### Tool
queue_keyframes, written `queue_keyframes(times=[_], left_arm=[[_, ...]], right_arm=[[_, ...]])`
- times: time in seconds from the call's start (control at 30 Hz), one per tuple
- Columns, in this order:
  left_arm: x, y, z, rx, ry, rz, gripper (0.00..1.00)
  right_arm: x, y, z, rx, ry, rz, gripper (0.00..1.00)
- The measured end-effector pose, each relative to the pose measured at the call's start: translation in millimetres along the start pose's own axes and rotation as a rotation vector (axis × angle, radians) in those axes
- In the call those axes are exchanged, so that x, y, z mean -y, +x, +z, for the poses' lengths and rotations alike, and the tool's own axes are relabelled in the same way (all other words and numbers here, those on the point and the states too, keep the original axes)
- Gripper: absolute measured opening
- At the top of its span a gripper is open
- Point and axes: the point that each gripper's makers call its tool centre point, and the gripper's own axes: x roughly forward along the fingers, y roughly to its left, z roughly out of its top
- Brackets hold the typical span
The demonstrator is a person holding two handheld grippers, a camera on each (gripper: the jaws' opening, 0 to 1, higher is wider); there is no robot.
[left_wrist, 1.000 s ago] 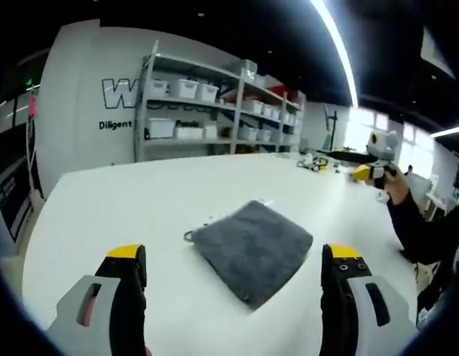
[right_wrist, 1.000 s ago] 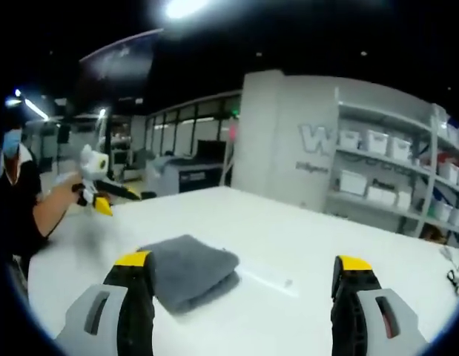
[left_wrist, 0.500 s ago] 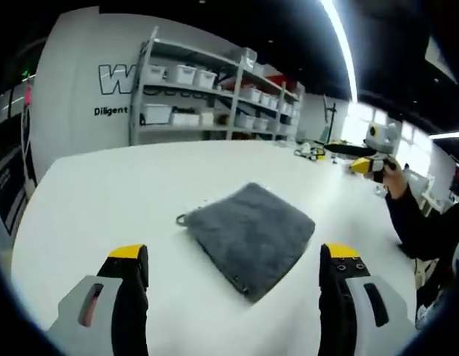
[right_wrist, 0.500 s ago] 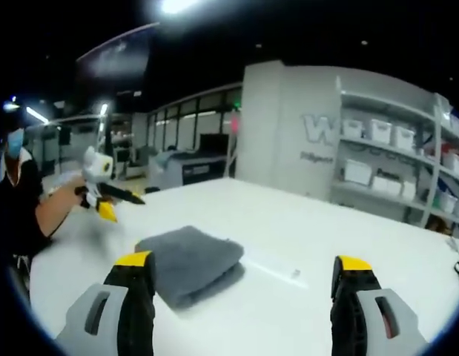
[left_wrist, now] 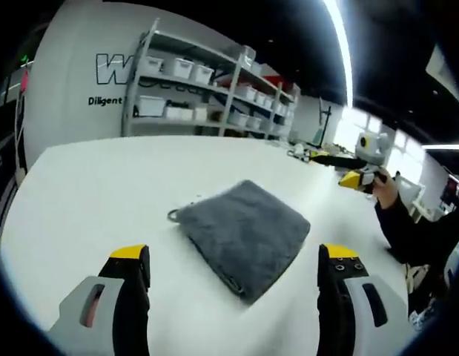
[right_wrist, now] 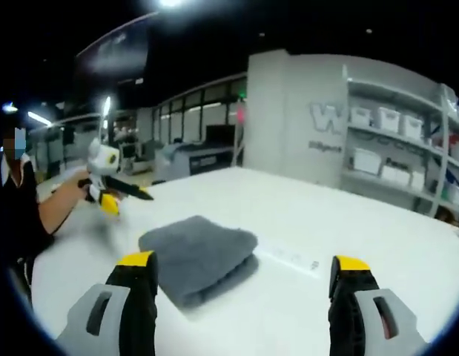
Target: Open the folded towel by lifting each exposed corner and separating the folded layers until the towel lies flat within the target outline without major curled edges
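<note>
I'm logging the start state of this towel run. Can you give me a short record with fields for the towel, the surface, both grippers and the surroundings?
towel: grey towel, still folded, layers stacked, flat on the table; small loop at one corner
surface: white table
left gripper: left gripper, open, above the table short of the towel, nothing held
right gripper: right gripper, open, nothing held; also seen in the left gripper view, held by the hand
target outline: cannot tell
surroundings: shelves with white bins against the wall

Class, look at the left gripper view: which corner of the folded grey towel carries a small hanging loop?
The corner pointing left of the towel; the other corners show no loop.
</note>
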Motion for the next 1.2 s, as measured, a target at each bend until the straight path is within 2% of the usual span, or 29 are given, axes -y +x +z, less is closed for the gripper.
queue_keyframes(times=[0.2,0.3,0.57,0.63,0.67,0.7,0.83,1.03,1.17,1.2], left_arm=[[1.4,5.9,7.0,0.007,-0.003,-0.027,0.90],[-4.5,10.4,8.7,0.006,0.011,-0.009,0.96],[-6.8,27.7,7.8,0.003,-0.002,-0.009,0.93],[-8.2,33.9,4.8,0.009,-0.064,-0.011,0.94],[-7.8,38.3,-0.1,0.001,-0.102,-0.031,0.93],[-7.8,40.1,-3.4,-0.007,-0.109,-0.039,0.91],[-13.4,46.2,-12.7,-0.033,-0.105,-0.023,0.87],[-11.0,47.3,-14.1,-0.037,-0.108,-0.030,0.83],[-10.6,55.2,-21.3,-0.046,-0.104,-0.024,0.80],[-12.2,57.4,-23.6,-0.050,-0.102,-0.017,0.79]], right_arm=[[-0.5,6.5,1.3,0.005,0.031,0.006,0.94],[0.9,8.9,2.8,0.014,0.037,0.002,0.94],[3.1,19.4,-0.3,0.016,0.078,0.001,0.91],[1.8,22.9,-3.3,0.009,0.086,0.009,0.91],[0.4,25.7,-7.0,-0.001,0.092,0.016,0.91],[-0.4,27.0,-9.1,-0.006,0.096,0.017,0.91],[-2.2,32.3,-17.7,-0.028,0.095,0.020,0.89],[-6.5,36.6,-23.4,-0.040,0.098,0.036,0.84],[-16.1,44.8,-25.6,-0.031,0.123,0.060,0.78],[-23.8,48.5,-29.4,-0.044,0.133,0.088,0.78]])
